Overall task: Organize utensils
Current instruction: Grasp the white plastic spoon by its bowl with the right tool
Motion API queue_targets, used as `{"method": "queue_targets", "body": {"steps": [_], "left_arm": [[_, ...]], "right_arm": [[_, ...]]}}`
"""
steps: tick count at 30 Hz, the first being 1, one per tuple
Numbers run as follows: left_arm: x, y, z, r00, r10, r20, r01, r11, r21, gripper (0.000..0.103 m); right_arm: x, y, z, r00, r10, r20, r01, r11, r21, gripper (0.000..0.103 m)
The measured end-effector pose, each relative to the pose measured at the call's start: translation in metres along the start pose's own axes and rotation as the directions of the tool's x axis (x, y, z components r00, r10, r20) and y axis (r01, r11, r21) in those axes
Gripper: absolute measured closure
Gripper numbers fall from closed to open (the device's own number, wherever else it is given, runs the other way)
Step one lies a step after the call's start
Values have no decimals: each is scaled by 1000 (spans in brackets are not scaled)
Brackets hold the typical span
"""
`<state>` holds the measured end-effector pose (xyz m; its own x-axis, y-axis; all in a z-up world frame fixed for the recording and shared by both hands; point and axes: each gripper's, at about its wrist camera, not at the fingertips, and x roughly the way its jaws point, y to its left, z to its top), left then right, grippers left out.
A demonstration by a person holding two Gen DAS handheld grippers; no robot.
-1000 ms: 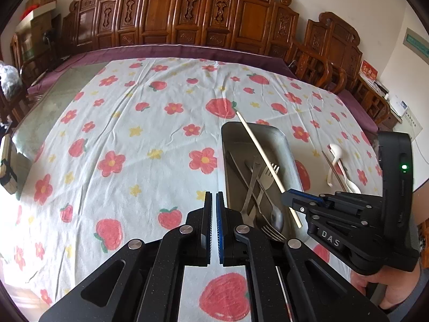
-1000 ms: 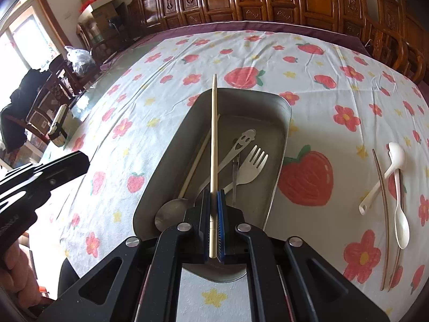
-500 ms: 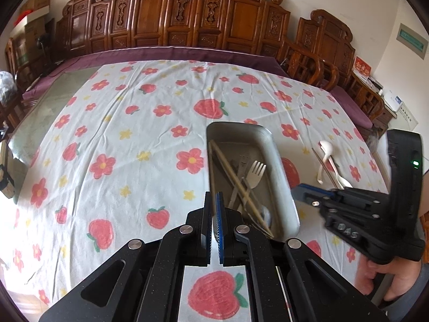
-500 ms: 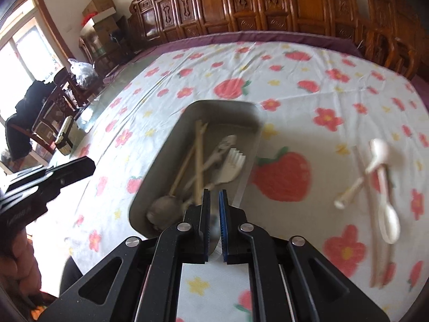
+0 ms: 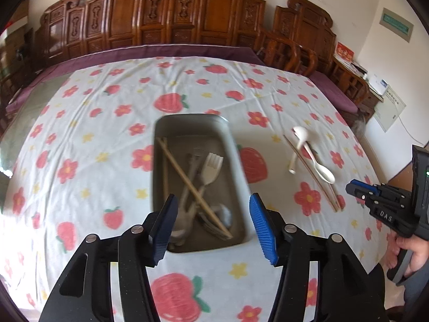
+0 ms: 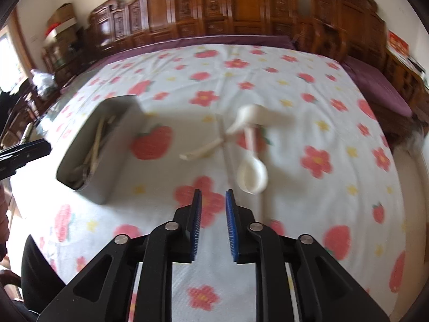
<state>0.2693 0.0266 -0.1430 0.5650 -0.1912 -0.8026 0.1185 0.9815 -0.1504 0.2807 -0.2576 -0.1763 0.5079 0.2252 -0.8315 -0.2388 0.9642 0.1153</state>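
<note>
We have most of the utensils gathered in the metal tray point(image 5: 230, 145): two chopsticks point(image 5: 193, 185) lie crossed over a pale fork point(image 5: 210, 169) and some metal cutlery too blurred to sort out. Left on the flowered cloth, well apart from the tray on its right, are two white spoons point(image 6: 252, 171) and at least one dark chopstick point(image 5: 312, 174) lying under and beside them. So we judge the job well past halfway, with that small cluster to go.

Our right gripper point(image 6: 211, 214) is over the cloth near the closer spoon, its jaws opening with nothing between them. Our left gripper point(image 5: 213, 225) hangs above the near end of the tray, its jaws also opening and empty. The tray sits on the bench point(image 5: 80, 112).
</note>
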Motion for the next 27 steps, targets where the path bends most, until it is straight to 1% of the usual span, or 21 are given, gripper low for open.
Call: {"method": "queue_targets", "body": {"steps": [1,2,5,7,9,14,19,20,23,24,26,27], "left_arm": [[2,-5,0,1000,-3,-3,3,1000,5,43],[4,-9,-1,1000,-5,-5,5,1000,9,37],[10,-21,-2,1000,-18,-12,18,1000,22,35],[12,-29,-4,1000,-24,-18,25,999,35,31],[14,-35,-6,1000,-26,-15,26,999,44,30],[18,-48,-10,999,-36,-23,37,998,51,20],[22,-60,-15,998,-39,-41,43,996,80,20],[23,-62,-16,998,-41,-44,44,996,83,20],[23,-68,-20,998,-45,-51,49,994,95,20],[23,-70,-21,998,-45,-53,50,994,99,20],[23,-73,-22,997,-44,-55,50,993,106,20],[22,-74,-23,997,-45,-57,51,993,109,20]], "right_arm": [[1,-7,-1,1000,-10,-1,10,1000,5,74],[3,-11,-2,1000,-18,-2,18,1000,7,72],[14,-24,-2,999,-37,-19,37,999,9,72],[24,-30,0,999,-25,-31,25,1000,10,72],[35,-37,4,998,-29,-50,31,999,32,72],[58,-48,14,997,-25,-73,30,997,65,72],[80,-52,19,993,3,-120,9,995,104,72],[82,-52,19,992,4,-128,10,994,108,74],[87,-53,20,989,4,-146,13,993,120,87],[87,-52,21,989,6,-147,11,993,119,89],[84,-51,22,990,0,-143,16,993,116,96],[81,-52,21,990,-1,-140,18,992,123,97]]}}
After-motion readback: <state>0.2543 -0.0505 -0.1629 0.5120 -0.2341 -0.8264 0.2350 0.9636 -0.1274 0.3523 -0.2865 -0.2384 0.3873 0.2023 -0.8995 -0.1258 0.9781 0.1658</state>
